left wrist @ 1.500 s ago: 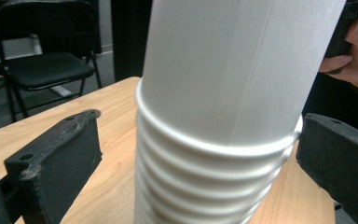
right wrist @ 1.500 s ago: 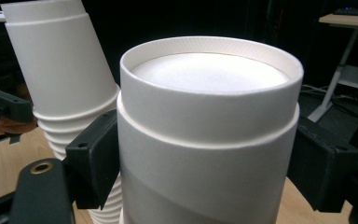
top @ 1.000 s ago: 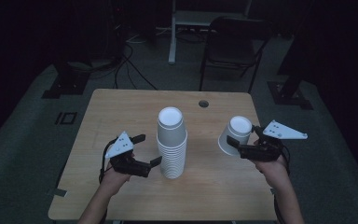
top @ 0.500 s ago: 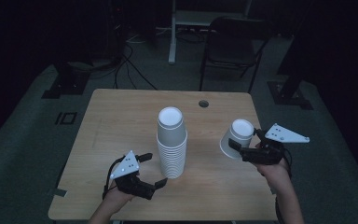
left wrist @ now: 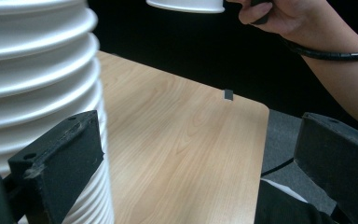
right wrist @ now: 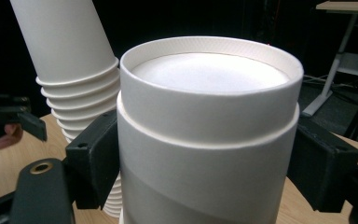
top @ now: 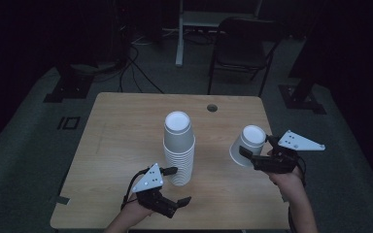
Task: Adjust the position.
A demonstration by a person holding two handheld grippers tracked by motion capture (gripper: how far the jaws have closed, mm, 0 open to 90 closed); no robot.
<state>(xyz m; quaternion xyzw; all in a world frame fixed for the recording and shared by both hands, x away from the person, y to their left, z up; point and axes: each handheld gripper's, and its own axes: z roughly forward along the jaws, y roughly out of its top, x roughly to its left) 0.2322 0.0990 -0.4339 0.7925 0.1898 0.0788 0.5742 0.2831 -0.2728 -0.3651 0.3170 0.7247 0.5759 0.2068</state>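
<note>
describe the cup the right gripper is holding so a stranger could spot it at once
On the wooden table a tall stack of white cups stands near the middle. To its right, the right gripper clamps a white cup by its sides. Unlike the stacked ones, it is held off the table, apart and tilted.

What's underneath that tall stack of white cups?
The stack stands upside down on the bare wooden table; the top cup's closed bottom faces up. Whether anything hides inside it cannot be seen, since the cups cover it.
</note>
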